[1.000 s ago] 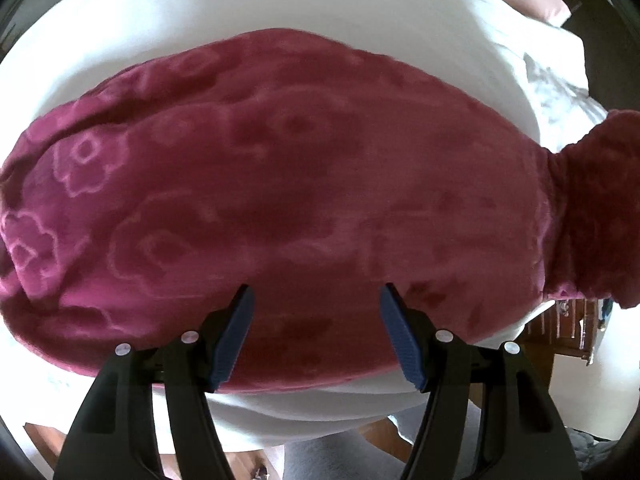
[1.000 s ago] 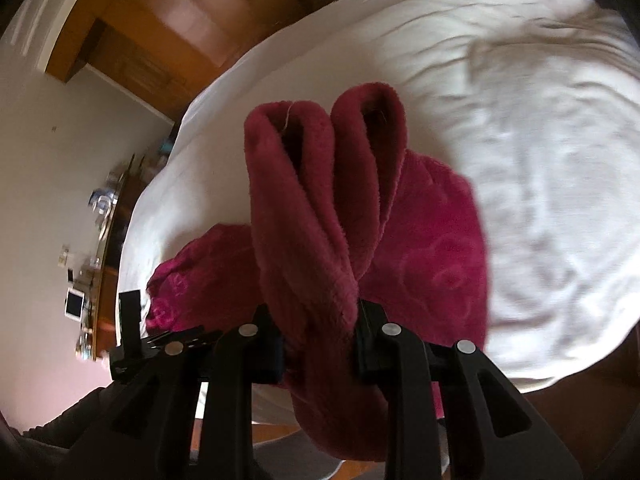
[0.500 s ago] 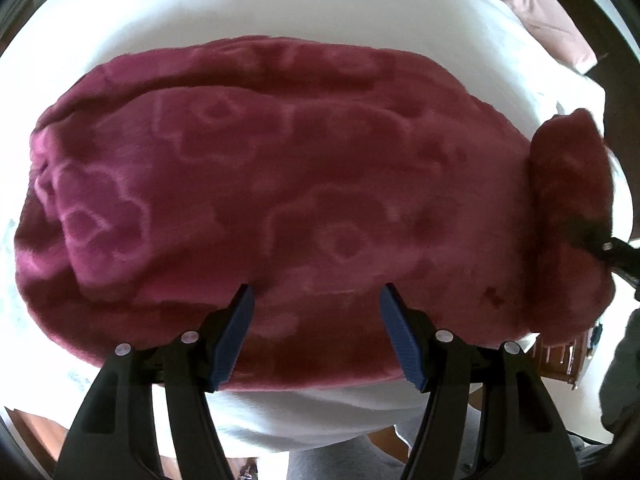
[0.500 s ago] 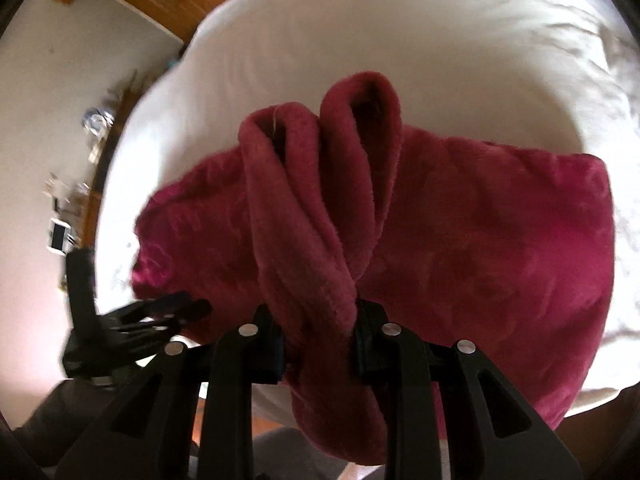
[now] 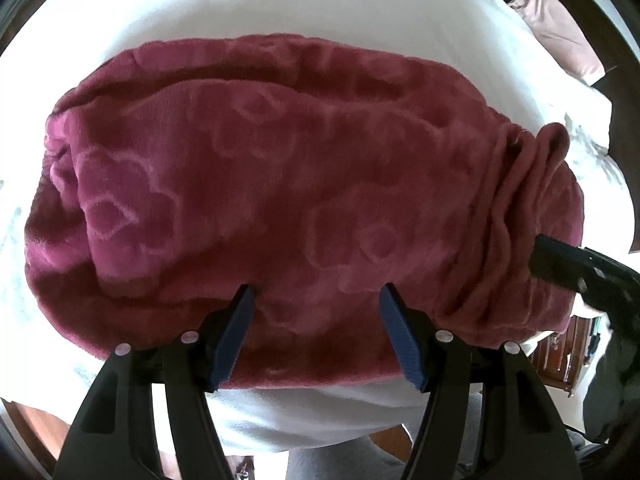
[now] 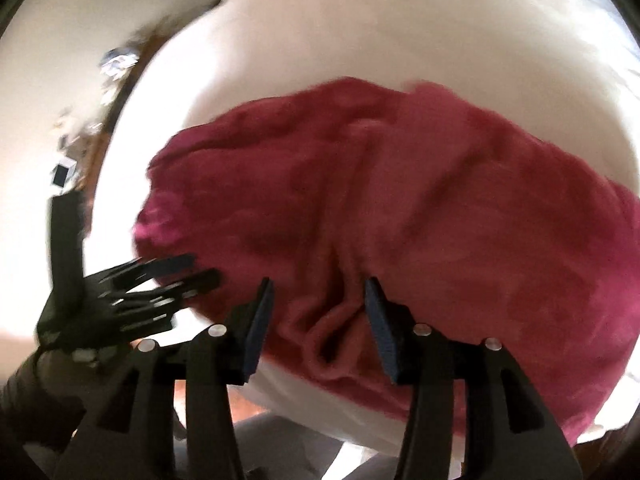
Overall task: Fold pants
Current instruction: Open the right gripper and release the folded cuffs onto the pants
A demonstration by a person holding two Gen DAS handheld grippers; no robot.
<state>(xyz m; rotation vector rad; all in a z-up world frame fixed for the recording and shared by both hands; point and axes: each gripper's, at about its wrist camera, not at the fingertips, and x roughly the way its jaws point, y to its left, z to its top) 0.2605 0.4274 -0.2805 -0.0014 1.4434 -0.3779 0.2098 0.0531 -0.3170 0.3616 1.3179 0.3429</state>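
Burgundy fleece pants (image 5: 280,180) with a flower pattern lie folded in a thick bundle on the white bed (image 5: 280,8). My left gripper (image 5: 316,300) hovers open over their near edge, nothing between its blue pads. At the right edge of the left wrist view, the right gripper (image 5: 560,260) reaches onto the gathered end. In the blurred right wrist view the pants (image 6: 440,200) lie flat. My right gripper (image 6: 319,292) is opening; a crumpled ridge of cloth lies loose between its jaws. The left gripper (image 6: 168,276) shows at lower left.
The white bed (image 6: 400,20) extends far beyond the pants. A pink pillow (image 5: 560,32) lies at the far right corner. Wooden furniture (image 5: 560,356) stands past the bed's near right edge. A person's grey trouser leg (image 5: 340,460) is just below the near edge.
The right gripper carried the raised, pinched end down onto the folded pants and its jaws spread apart. The end now lies flat on the bundle. The left gripper stayed open.
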